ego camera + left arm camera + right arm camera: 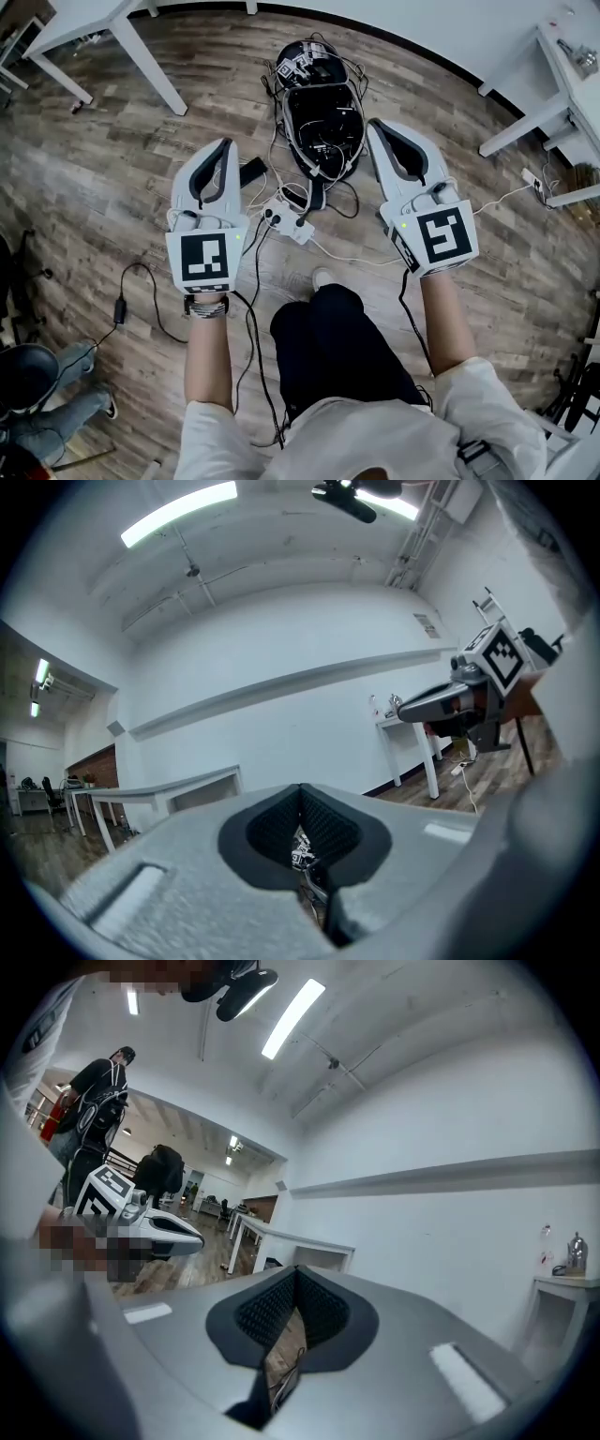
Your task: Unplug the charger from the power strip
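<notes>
We hold the left gripper (225, 143) out ahead of us, level and well above the floor (112, 178), on a bare forearm with a band (206, 306) at the wrist. Its fingers (270, 829) are pressed together with nothing between them. The right gripper (377, 125) is held level alongside it, its marker cube facing up. Its fingers (323, 1309) meet at the tips and grip nothing.

Through the slit under the left fingers we see only a blurred scrap of cable clutter. The power strip (287, 218) lies white on the wooden floor, between the two grippers in the head view and just ahead of our shoe (322, 277). The plugs on it are too small for us to tell apart.

At the lower left, another person's legs (56, 403) are cut off by the edge. Near them a black adapter (119, 310) lies on a thin cable. A black block (251, 172) sits just beside the strip. Beyond it is an open black bag (323, 117) full of wires. White surfaces at the upper left (89, 21) and at the right (562, 80) are only partly in view.
</notes>
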